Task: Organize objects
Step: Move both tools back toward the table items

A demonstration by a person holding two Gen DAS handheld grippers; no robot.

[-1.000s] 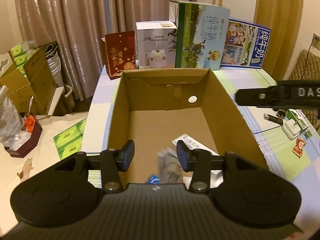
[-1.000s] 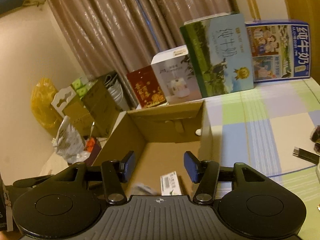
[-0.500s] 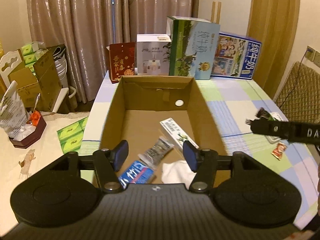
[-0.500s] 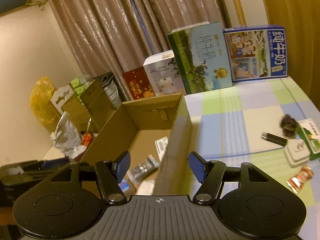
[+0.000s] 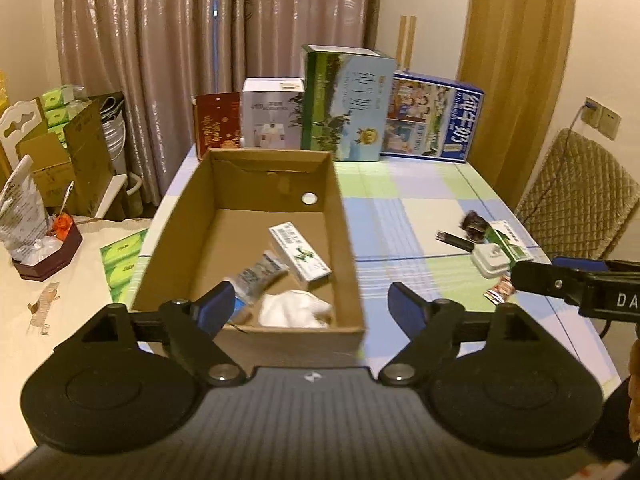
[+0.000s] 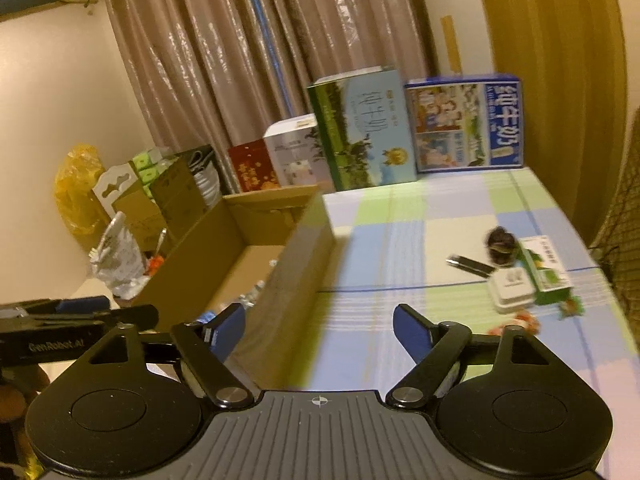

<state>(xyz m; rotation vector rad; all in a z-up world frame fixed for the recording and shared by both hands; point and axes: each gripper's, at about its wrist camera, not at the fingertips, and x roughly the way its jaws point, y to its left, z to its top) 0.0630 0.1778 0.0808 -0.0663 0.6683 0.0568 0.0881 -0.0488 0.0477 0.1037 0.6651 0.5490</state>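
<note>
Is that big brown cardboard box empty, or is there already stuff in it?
Not empty. The cardboard box is open-topped and holds a small white-and-green carton, a silvery packet and a white crumpled cloth on its floor.

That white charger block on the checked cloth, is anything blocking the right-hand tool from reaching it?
Nothing visible does. The right gripper is open over bare cloth, and the white charger block lies ahead to its right; the cardboard box is off left.
</note>
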